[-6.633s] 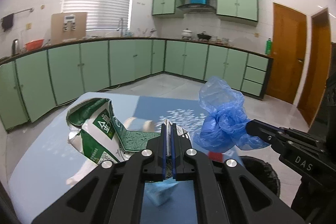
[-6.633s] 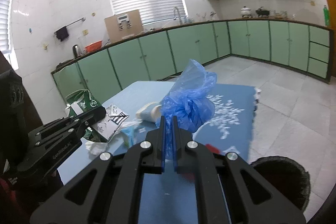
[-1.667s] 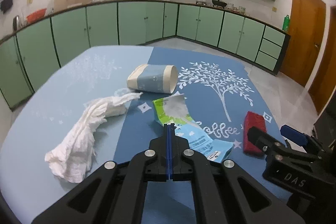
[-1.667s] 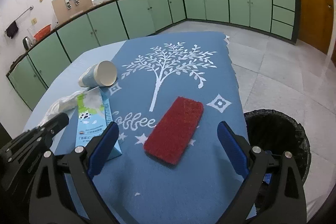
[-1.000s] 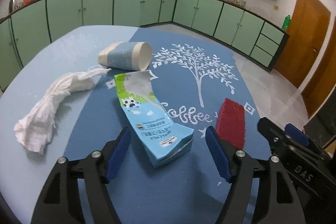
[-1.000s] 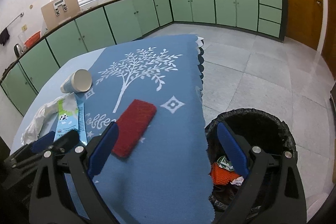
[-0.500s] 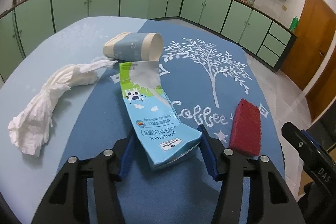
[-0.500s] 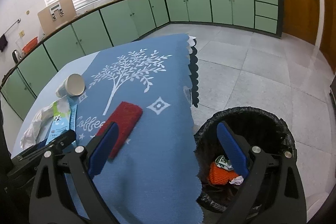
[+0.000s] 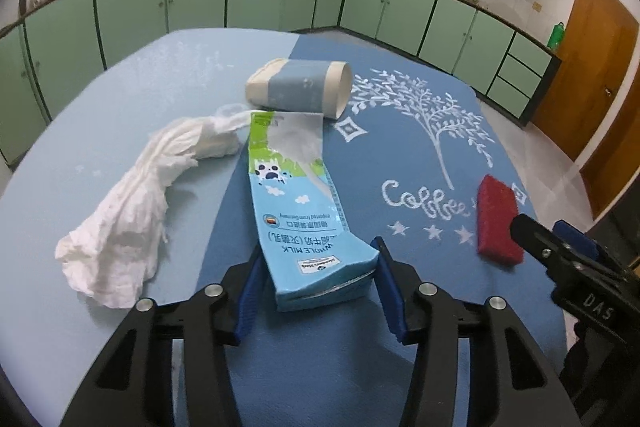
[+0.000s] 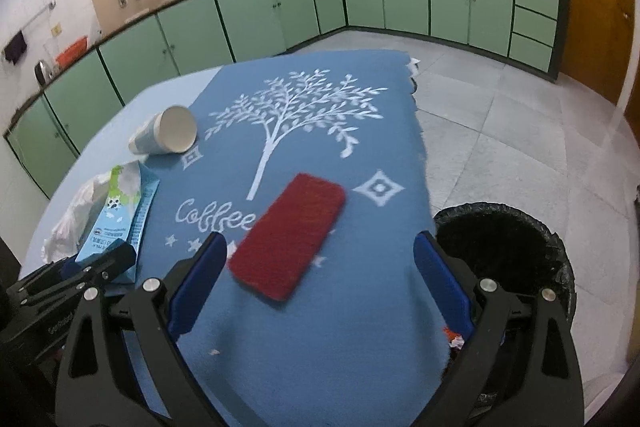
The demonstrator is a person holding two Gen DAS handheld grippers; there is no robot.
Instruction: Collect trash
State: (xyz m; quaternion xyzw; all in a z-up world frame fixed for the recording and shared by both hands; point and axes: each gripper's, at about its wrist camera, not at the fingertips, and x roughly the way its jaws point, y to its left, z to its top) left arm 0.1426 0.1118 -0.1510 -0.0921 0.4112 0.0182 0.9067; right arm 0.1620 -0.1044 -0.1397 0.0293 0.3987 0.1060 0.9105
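A flattened blue milk carton point(image 9: 298, 205) lies on the table; it also shows in the right wrist view point(image 10: 120, 215). My left gripper point(image 9: 318, 289) is open, its jaws on either side of the carton's near end, not closed on it. A red scouring pad point(image 10: 289, 235) lies on the blue cloth, also visible in the left wrist view point(image 9: 498, 219). My right gripper point(image 10: 316, 285) is wide open and empty, just short of the pad. A crumpled white tissue point(image 9: 140, 195) and a tipped paper cup point(image 9: 300, 87) lie nearby.
A black-lined trash bin point(image 10: 508, 251) stands on the floor off the table's right edge, with some trash inside. The blue cloth point(image 10: 320, 347) with a tree print covers the right part of the round table point(image 9: 80, 99). Green cabinets ring the kitchen.
My left gripper has moved forward so its open jaws now straddle the carton's end. My right gripper has swung back from over the bin toward the red pad.
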